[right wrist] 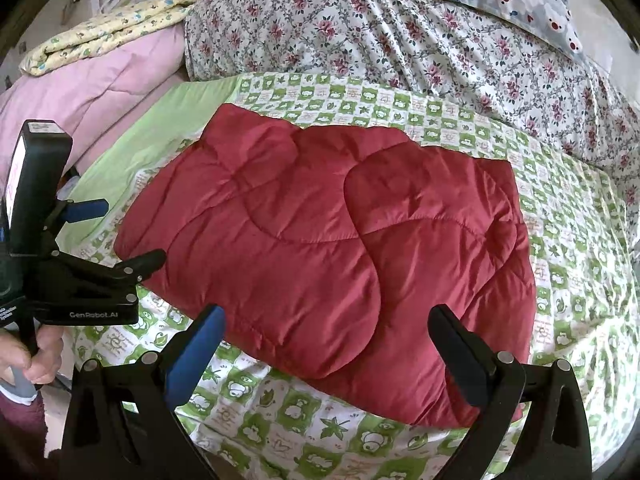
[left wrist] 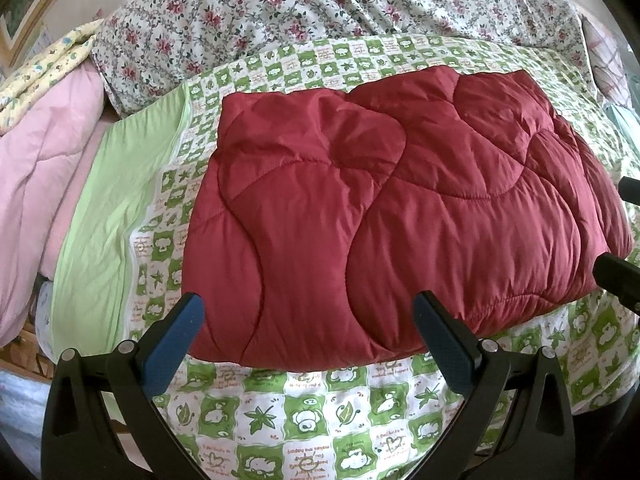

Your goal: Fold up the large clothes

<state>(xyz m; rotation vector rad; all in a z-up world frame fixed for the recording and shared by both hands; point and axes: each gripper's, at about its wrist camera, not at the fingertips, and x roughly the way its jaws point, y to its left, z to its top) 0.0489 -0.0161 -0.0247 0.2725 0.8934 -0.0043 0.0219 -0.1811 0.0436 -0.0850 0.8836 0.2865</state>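
Left wrist view: the left gripper (left wrist: pixel 308 322) hovers at the near edge of the red quilted garment (left wrist: pixel 400 208), jaws wide apart and holding nothing. The garment lies flat in a compact, layered rectangle on the green patterned sheet (left wrist: pixel 304 412) of the bed. In the right wrist view, the right gripper (right wrist: pixel 326 334) hangs over the near right corner of the garment (right wrist: pixel 328 240), jaws likewise apart and empty.

Step in hand, as a judgement: the garment appears largely folded, and both grippers are positioned between folds or at completion. If another fold is required, each gripper must lower onto the near edge, close on all layers, then carry that edge to the far side evenly.
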